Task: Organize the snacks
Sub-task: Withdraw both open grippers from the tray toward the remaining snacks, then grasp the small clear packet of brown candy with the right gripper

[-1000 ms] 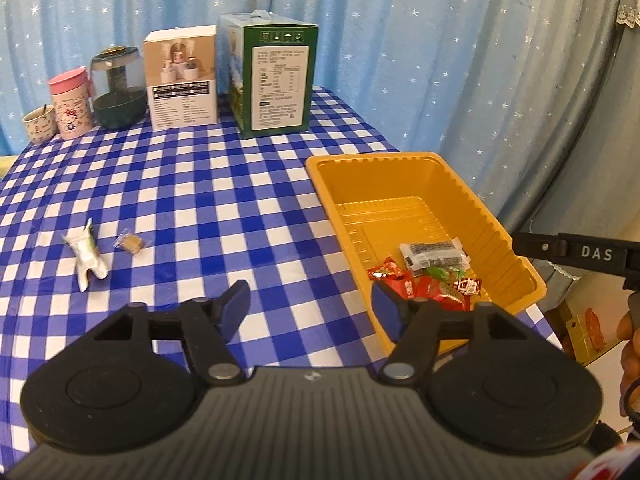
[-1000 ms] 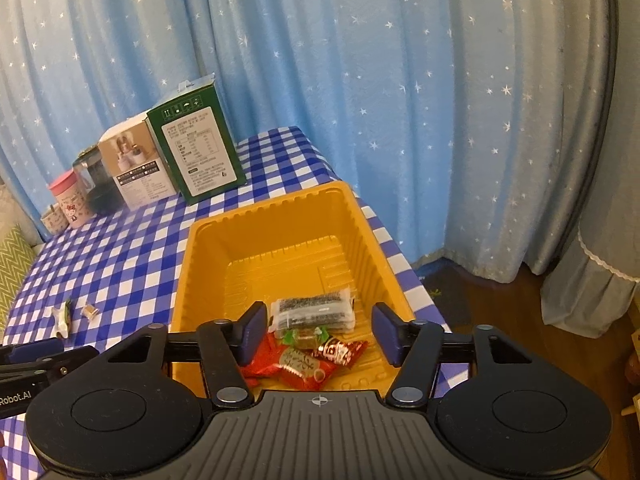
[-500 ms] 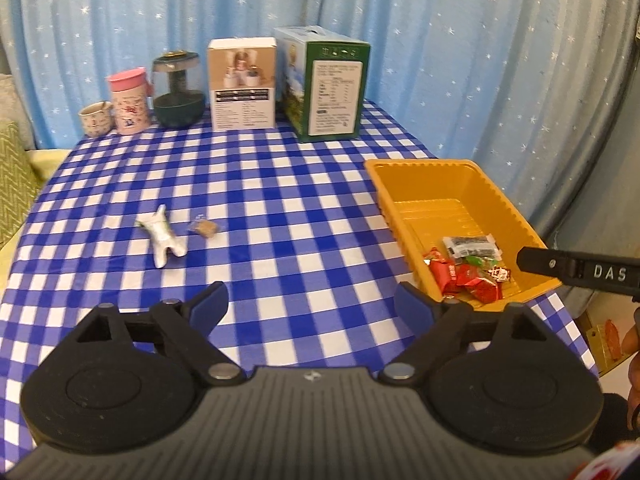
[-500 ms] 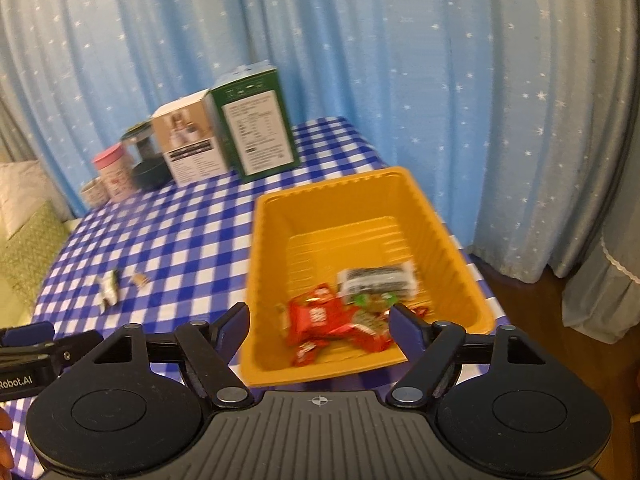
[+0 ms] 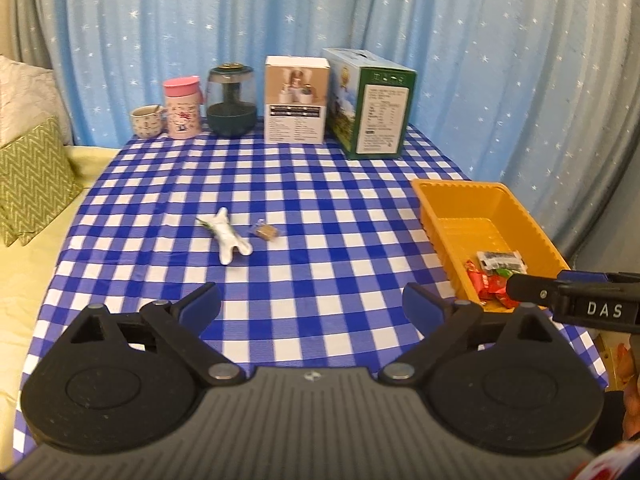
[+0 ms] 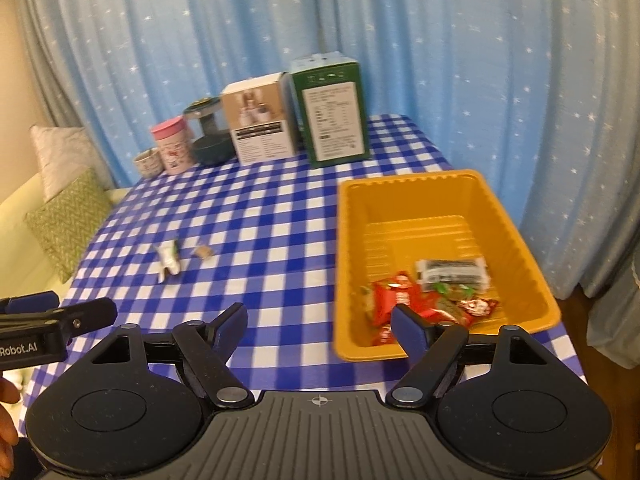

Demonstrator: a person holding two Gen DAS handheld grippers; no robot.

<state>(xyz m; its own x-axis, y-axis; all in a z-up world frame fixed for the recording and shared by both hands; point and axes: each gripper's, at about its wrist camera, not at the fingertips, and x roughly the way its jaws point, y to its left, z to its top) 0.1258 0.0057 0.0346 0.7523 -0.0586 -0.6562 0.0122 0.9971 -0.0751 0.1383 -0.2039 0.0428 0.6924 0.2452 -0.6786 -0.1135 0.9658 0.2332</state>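
Note:
An orange tray (image 5: 516, 212) (image 6: 504, 216) sits at the table's right edge and holds red-wrapped snacks (image 6: 394, 298) and a dark packet (image 6: 454, 271). A white wrapper (image 5: 229, 237) (image 6: 168, 258) and a small brown snack (image 5: 267, 233) (image 6: 203, 252) lie on the checked cloth left of the tray. My left gripper (image 5: 311, 307) hovers over the near cloth, its jaws opening, nothing between them. My right gripper (image 6: 319, 323) hangs at the tray's near left corner, jaws opening and empty. Each gripper shows in the other's view, the right one (image 5: 576, 300) and the left one (image 6: 52, 320).
At the table's back stand a green box (image 5: 370, 104), a white box (image 5: 296, 100), a dark glass jar (image 5: 231, 100), a pink tin (image 5: 182, 107) and a small cup (image 5: 146, 121). Blue starred curtains hang behind. Green cushions (image 5: 28, 180) lie at the left.
Both grippers pulled back from the tray and rose a little, so more of the table shows. Both sets of jaws opened wider. The snacks in the tray stayed put.

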